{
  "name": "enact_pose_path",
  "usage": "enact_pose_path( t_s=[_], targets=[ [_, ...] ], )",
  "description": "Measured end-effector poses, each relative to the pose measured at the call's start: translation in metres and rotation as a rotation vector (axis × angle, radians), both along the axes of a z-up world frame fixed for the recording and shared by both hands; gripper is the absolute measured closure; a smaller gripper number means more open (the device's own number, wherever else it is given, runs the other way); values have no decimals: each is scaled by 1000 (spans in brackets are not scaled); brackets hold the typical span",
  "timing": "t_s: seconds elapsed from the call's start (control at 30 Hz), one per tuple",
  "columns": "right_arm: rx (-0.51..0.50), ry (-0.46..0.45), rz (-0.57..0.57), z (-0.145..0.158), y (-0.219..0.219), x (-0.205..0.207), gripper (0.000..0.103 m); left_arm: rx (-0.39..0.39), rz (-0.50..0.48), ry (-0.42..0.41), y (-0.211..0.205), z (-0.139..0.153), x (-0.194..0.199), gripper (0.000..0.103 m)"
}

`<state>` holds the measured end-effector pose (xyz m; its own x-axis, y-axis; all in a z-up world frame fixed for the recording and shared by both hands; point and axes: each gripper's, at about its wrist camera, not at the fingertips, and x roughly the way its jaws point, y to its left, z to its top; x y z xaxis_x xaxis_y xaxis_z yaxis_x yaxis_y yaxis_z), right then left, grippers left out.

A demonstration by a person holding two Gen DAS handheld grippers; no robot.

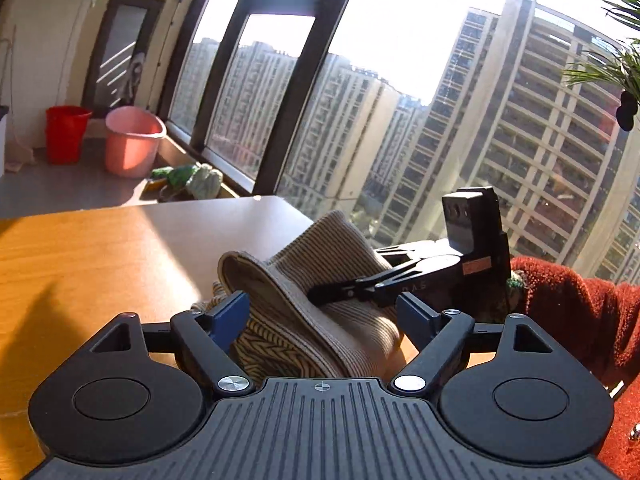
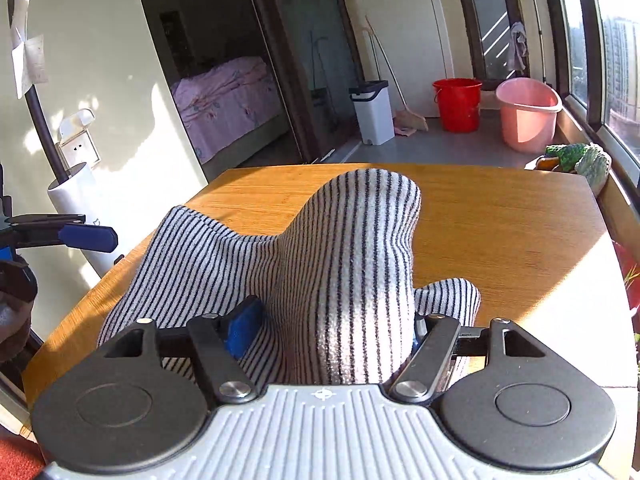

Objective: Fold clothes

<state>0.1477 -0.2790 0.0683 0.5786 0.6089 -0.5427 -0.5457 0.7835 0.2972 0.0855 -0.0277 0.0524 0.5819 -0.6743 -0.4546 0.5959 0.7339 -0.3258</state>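
Note:
A striped knit garment [image 1: 320, 312], black stripes on pale fabric, is bunched between the blue pads of my left gripper [image 1: 324, 316], which holds a fold of it above the wooden table [image 1: 100, 264]. The right gripper [image 1: 332, 294] reaches in from the right, shut on the same fabric. In the right wrist view the garment [image 2: 340, 264] rises in a tall hump between the pads of my right gripper [image 2: 332, 332], draping onto the table [image 2: 500, 232]. The left gripper's blue fingertips [image 2: 88, 238] show at the far left.
A red fuzzy sleeve [image 1: 576, 312] is at the right. A red bucket [image 2: 458, 104], pink basin [image 2: 528, 114], white bin [image 2: 372, 112] and broom stand on the floor beyond the table. Large windows [image 1: 360, 120] lie ahead of the table's far edge.

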Motion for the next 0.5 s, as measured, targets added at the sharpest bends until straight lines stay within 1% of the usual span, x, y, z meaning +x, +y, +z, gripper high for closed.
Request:
enact_pose_path(
  t_s=[0.03,0.07,0.1,0.13,0.17,0.2,0.23,0.27,0.3,0.33,0.37,0.4,0.43,0.47,0.5],
  targets=[
    [26,-8,-20,2,-5,-3,33,39,6,37,-12,-11,6,16],
    [52,-18,-42,4,-11,-6,30,62,10,70,-21,-22,12,17],
    [77,-27,-68,6,-18,-9,30,58,10,94,-26,-30,15,19],
    [101,-35,-94,8,-26,-12,33,43,8,107,-28,-34,18,21],
    [126,-44,-121,9,-33,-15,51,25,10,109,-28,-35,19,24],
    [135,-44,-149,11,-40,-15,63,9,17,101,-27,-33,19,37],
    [124,-42,-178,11,-44,-14,70,-1,27,85,-25,-30,21,41],
    [107,-40,-208,10,-47,-13,70,-3,41,62,-24,-25,23,47],
    [75,-43,-233,5,-46,-10,70,3,55,35,-24,-21,26,49],
    [37,-46,-256,-1,-45,-8,70,28,77,11,-25,-19,30,49],
    [0,-50,-279,-7,-43,-5,68,75,106,-10,-27,-20,35,46],
    [-9,-41,-300,-15,-42,-1,64,121,135,-20,-29,-23,40,45],
    [-9,-28,-319,-23,-40,3,54,148,152,-12,-30,-27,43,41],
    [4,-24,-331,-27,-41,5,47,155,158,1,-30,-30,46,39],
    [21,-23,-340,-29,-43,6,46,158,161,10,-29,-31,46,36]
  ],
)
